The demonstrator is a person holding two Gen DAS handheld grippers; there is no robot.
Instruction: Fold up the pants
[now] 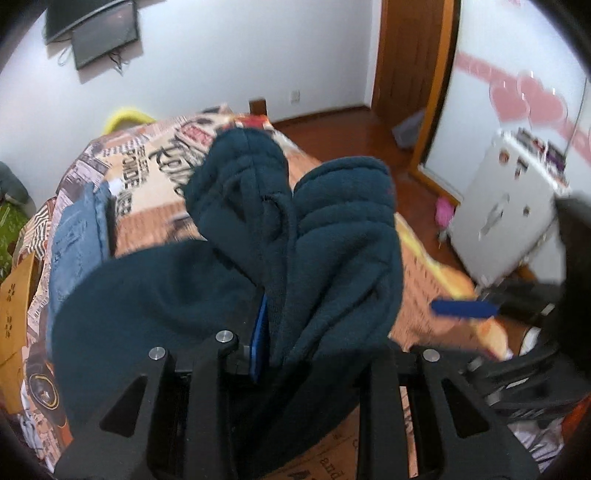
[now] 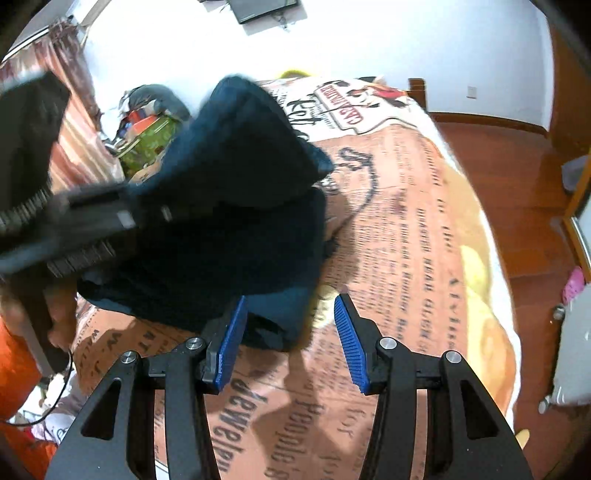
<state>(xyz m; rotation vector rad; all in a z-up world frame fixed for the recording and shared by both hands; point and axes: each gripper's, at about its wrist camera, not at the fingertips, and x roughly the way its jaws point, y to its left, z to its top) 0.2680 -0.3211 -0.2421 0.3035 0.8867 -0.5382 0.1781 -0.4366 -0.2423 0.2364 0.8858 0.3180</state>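
Left gripper (image 1: 295, 354): nearest the left camera; its fingers are clamped on dark teal cloth, which hides the right finger; only one blue pad (image 1: 258, 339) shows beside the fabric.
Right gripper (image 2: 290, 339): jaws apart, nothing between the two blue pads (image 2: 232, 343); it hangs above the bed just short of the cloth's near edge.
Pants (image 1: 295, 229): dark teal fleece, bunched in thick folds, lifted off the bed by the left gripper; in the right view the lower part (image 2: 229, 236) rests on the bed cover, the upper part raised toward the left.
Bed (image 2: 406, 240): fills the middle of both views; the cover is orange and cream with newspaper-style print and large dark lettering.
Jeans (image 1: 79, 236): a folded blue pile on the bed's left side, beyond the pants.
Person: an orange sleeve (image 2: 18, 369) at the bed's near left edge, blurred.
Floor (image 1: 351, 129): reddish-brown wood, to the right of the bed and past its far end.
White cabinet (image 1: 506, 218): on the floor to the right of the bed, small things on top, too blurred to name.
Wall (image 1: 221, 55): white, behind the bed, with a dark screen (image 1: 99, 33) mounted high.
Door frame (image 1: 413, 55): brown wood, right of the bed's far end.
Curtain (image 2: 74, 96): striped pinkish, left of the bed.
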